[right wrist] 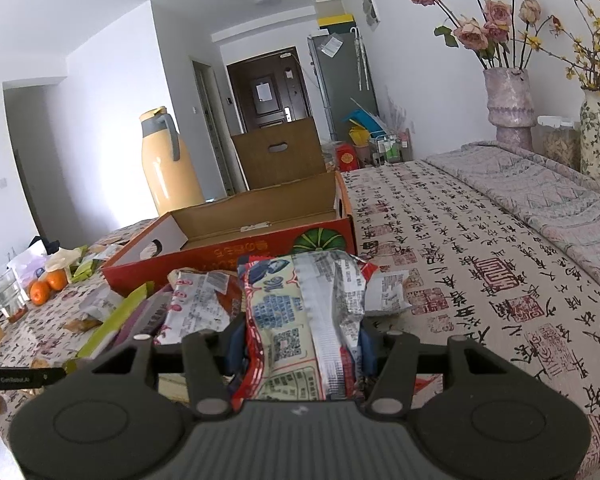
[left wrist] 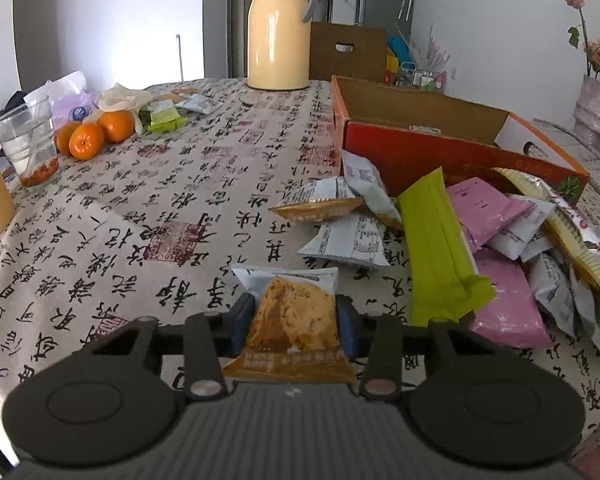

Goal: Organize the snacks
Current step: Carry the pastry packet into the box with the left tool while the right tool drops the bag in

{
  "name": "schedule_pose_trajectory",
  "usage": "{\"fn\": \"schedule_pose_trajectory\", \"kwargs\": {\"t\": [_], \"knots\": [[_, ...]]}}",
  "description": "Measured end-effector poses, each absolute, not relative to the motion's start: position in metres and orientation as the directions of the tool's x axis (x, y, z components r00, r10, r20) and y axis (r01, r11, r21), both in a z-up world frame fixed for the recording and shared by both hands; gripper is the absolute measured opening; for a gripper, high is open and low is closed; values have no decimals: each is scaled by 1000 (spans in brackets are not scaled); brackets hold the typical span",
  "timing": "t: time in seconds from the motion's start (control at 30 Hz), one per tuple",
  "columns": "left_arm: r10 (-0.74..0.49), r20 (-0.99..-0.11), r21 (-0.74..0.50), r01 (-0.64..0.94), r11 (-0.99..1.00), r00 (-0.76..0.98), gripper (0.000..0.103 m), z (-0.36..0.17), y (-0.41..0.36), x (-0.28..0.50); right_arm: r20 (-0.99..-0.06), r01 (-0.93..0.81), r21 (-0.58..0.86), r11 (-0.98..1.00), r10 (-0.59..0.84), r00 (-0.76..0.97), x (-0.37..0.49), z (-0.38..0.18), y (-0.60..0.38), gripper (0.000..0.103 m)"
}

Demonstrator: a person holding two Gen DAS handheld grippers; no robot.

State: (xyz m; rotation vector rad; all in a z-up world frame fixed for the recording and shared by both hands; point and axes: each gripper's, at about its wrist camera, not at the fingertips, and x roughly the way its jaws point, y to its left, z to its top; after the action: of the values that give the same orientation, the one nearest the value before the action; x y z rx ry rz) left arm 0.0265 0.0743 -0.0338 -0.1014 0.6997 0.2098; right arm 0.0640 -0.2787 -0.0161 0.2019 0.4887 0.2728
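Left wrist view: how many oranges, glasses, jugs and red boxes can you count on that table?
Oranges: 3
Glass: 1
Jug: 1
Red box: 1
Total: 6

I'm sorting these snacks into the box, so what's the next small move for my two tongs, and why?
Probably carry both packets over the open cardboard box. The left tongs are shut on an orange snack packet, the right tongs on a red-and-white snack bag, and the box looks nearly empty.
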Motion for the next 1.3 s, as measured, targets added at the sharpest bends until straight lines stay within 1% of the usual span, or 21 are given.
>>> {"fn": "schedule_pose_trajectory", "kwargs": {"t": [0.2, 0.4, 0.77, 1.0, 1.3], "knots": [[155, -614, -26, -216, 976, 774, 43, -19, 72, 24, -423, -216, 246, 945, 305, 854, 63, -10, -275, 53], [143, -557, -21, -185, 982, 818, 44, 6, 64, 34, -401, -222, 229, 948, 300, 866, 74, 0, -272, 53], [106, -465, -23, -132, 991, 879, 44, 49, 39, 92, -349, -260, 187, 948, 311, 884, 131, 28, -258, 53], [93, -453, -41, -125, 991, 887, 44, 64, 29, 134, -350, -280, 172, 945, 324, 879, 181, 44, -244, 53], [99, -476, -50, -139, 989, 874, 44, 66, 22, 199, -398, -292, 153, 944, 329, 856, 245, 46, -221, 53]]}}
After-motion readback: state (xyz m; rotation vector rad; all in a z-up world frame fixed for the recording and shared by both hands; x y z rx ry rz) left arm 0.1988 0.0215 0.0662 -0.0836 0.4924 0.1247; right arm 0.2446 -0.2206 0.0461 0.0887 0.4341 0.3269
